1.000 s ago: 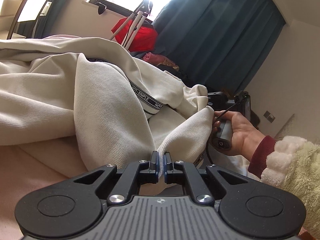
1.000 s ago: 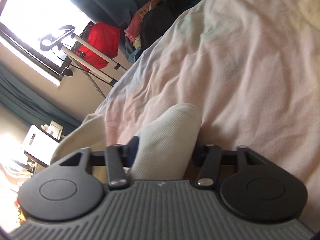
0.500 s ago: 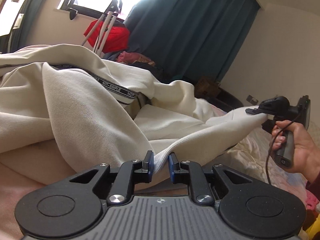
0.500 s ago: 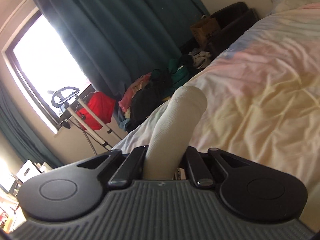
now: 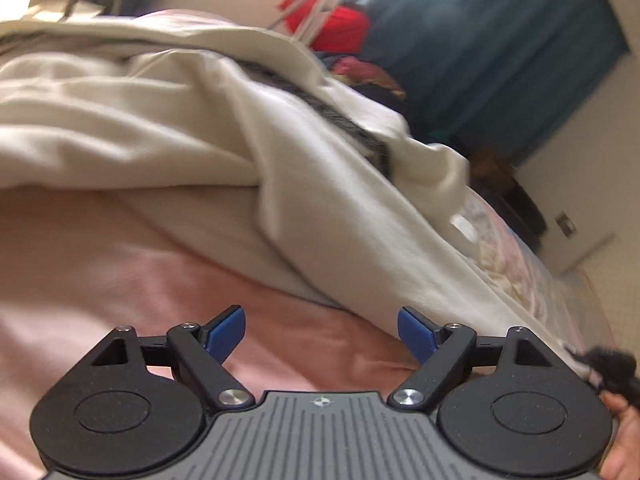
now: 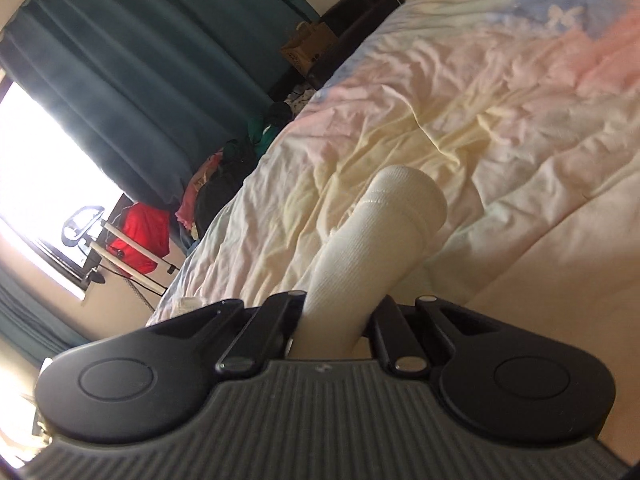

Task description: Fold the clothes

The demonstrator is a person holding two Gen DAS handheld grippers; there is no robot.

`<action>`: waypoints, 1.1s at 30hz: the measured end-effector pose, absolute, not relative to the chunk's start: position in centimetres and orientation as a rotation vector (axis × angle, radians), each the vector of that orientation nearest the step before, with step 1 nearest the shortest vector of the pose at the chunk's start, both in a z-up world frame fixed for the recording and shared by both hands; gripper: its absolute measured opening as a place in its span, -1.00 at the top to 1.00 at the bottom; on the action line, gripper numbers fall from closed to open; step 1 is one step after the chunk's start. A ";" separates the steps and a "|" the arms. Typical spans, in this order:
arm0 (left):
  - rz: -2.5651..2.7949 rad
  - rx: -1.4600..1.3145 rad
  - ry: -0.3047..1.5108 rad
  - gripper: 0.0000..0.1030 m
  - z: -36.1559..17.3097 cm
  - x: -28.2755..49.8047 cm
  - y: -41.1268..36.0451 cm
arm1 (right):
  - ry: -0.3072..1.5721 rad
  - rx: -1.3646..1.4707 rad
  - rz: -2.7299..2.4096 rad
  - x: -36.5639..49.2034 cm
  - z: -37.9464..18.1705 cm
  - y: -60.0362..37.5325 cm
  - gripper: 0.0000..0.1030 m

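Folding barely begun: left gripper (image 5: 320,330) spread empty, right gripper (image 6: 334,316) pinching the rumpled cream sweatshirt's (image 5: 248,128) cuff (image 6: 384,236).

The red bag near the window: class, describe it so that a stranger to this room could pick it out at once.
Start at the bright window beside the dark teal curtain. Just below it, past the foot of the bed with its pastel crumpled sheet, white metal poles stand slanted. The red fabric bag sits behind them, the only vivid red thing there.

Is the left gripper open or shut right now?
Open: the left gripper has its blue pads spread apart, nothing between them.
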State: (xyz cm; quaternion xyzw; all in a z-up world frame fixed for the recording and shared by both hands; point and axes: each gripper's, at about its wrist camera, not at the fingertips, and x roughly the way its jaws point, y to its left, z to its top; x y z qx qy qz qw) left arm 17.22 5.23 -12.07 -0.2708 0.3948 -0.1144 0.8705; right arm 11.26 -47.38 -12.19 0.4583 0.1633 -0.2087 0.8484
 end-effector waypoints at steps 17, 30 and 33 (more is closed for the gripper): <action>0.288 -1.476 0.583 0.45 -13.2 15.1 26.9 | 0.310 1.017 -0.521 13.2 -15.2 -48.4 0.89; 0.310 -1.179 0.614 0.80 0.2 9.4 36.1 | 0.126 1.156 -0.707 8.8 -14.2 -51.8 0.89; 0.328 -1.110 0.691 0.80 -0.6 7.0 37.0 | 0.178 1.124 -0.824 7.6 -14.4 -52.2 0.89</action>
